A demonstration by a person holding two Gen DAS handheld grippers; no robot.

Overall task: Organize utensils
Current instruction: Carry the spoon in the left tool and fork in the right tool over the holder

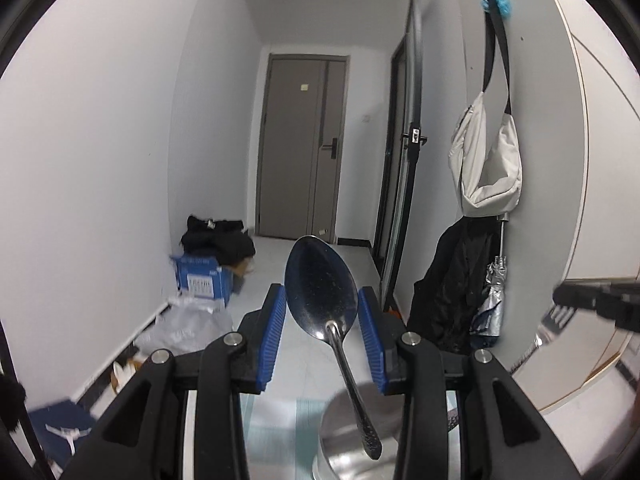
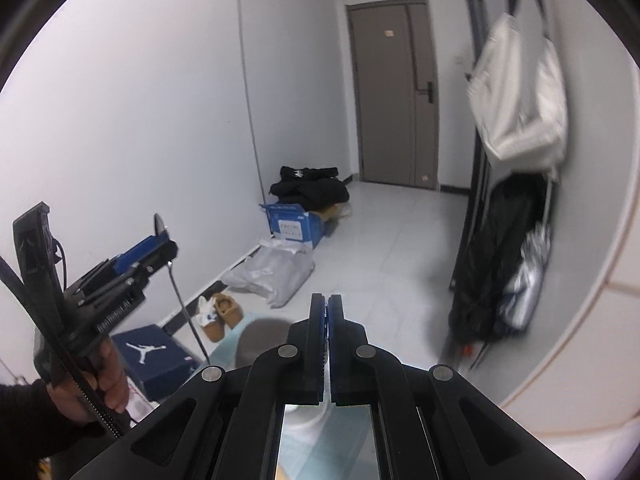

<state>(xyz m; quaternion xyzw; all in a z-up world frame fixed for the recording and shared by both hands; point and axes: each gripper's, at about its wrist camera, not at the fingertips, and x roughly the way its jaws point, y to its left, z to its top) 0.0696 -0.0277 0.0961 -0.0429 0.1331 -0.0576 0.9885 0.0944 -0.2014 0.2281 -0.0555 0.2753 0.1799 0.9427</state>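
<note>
The left tongs [image 1: 322, 312] grip a shiny steel spoon [image 1: 320, 292] by its bowl, which stands between the two blue ribbed pads [image 1: 274, 340] with its tip rising above them; the patterned handle hangs down toward the camera over the rim of a round steel pot [image 1: 352, 432] at the lower edge. In the right wrist view, the right tongs [image 2: 327, 308] are closed, blue pads touching, and it is not visible if something thin is between them; in the left wrist view a blurred steel fork [image 1: 554, 326] shows under their black tips at the right edge. A hand [image 2: 106, 376] in a dark sleeve holds the left tool at the left side, well apart from the right one. Beyond both, the pale tiled floor [image 2: 396, 248] is free in the middle. Along the left white wall lie a navy shoe box [image 2: 156, 354], tan slippers [image 2: 224, 314], a grey plastic bag [image 2: 272, 272], a blue carton [image 2: 294, 226] and black clothes [image 2: 310, 188]. On the right wall hang a white bag [image 1: 486, 160] and a dark coat [image 1: 452, 288]. A grey-brown door [image 1: 300, 152] closes the far end.
</note>
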